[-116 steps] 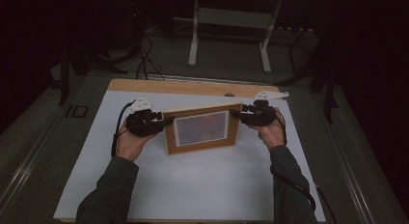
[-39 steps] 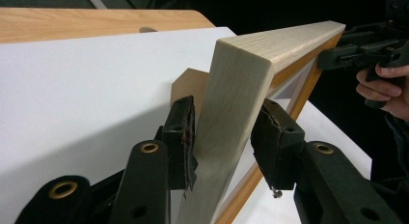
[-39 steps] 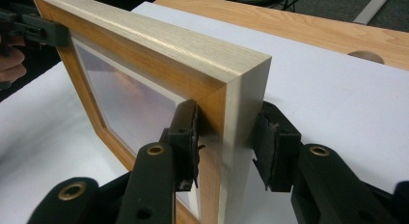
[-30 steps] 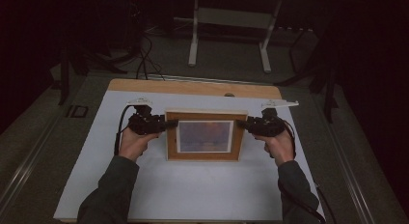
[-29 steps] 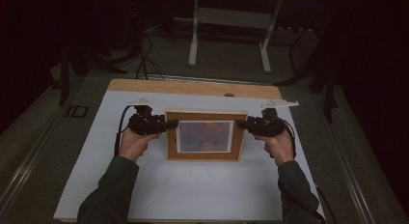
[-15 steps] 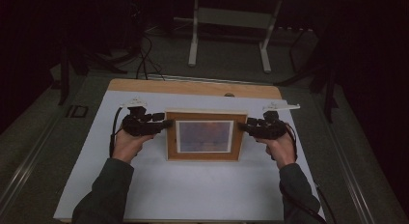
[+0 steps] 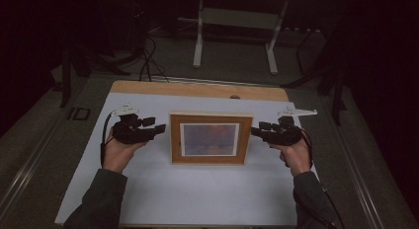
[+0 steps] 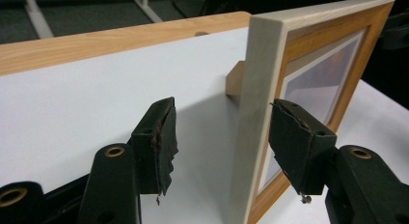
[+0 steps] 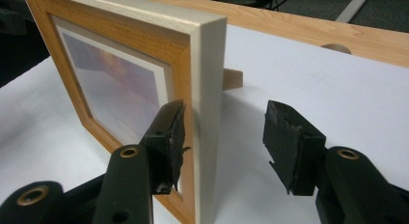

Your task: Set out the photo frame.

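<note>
Dark room w/ a white sheet (image 7: 197,199) over the wooden table (image 7: 197,89), and we're standing a picture frame (image 7: 211,138) upright near its middle, propped on its back stand (image 8: 235,78). We're judging the step as letting go and backing off w/o tipping it, so we're pulling each hand straight out sideways, keeping pads off the edges, no twist. Frame's left edge is sitting between the spread jaws of the left gripper (image 8: 219,151), nearer the front-side pad, not pressed. Right gripper (image 9: 222,147) is also spread, the front-side pad right at the frame's face, other pad well clear behind. Both sets of jaws have just been opening w/ the frame edges between them. In the high view both grippers (image 7: 159,130) (image 7: 255,132) are sitting just beside the frame.
</note>
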The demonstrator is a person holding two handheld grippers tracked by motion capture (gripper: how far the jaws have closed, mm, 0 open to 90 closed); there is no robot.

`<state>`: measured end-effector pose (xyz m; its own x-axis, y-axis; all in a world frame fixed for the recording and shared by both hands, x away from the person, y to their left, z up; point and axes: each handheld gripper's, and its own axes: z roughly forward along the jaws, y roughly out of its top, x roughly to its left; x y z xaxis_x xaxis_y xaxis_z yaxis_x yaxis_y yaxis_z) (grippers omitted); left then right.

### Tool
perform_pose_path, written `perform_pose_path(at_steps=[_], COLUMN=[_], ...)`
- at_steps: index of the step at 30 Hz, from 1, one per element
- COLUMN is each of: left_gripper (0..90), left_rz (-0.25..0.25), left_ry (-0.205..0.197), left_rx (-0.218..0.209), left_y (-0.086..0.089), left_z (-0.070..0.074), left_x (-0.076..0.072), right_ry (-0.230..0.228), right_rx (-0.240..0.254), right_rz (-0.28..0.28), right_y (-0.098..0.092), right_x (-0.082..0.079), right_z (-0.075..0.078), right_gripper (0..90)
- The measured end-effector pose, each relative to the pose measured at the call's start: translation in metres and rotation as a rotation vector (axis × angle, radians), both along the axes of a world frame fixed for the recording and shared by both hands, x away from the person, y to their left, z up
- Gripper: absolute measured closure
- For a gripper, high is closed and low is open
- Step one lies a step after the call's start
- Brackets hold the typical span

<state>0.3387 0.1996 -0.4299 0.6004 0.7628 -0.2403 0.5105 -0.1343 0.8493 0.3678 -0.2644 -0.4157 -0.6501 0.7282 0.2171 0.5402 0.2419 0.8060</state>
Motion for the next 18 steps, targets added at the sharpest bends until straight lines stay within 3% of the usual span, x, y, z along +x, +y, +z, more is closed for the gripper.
perform_pose_path(at_steps=[3,8,18], left_gripper=[44.3,44.1,43.1], left_rz=[0.033,0.069,0.14], left_ry=[-0.008,-0.004,0.015], left_rx=[0.037,0.054,0.139], left_y=[0.006,0.015,0.027], left_z=[-0.001,-0.007,-0.031], left_x=[-0.007,-0.015,-0.032], right_ry=[0.0,0.009,0.05], right_rx=[0.001,-0.002,-0.015], right_rz=[-0.004,-0.014,-0.046], right_y=[-0.005,-0.014,-0.029], right_x=[-0.003,-0.006,-0.009], right_z=[-0.001,-0.006,-0.023], right_gripper=[48.8,48.8,48.7])
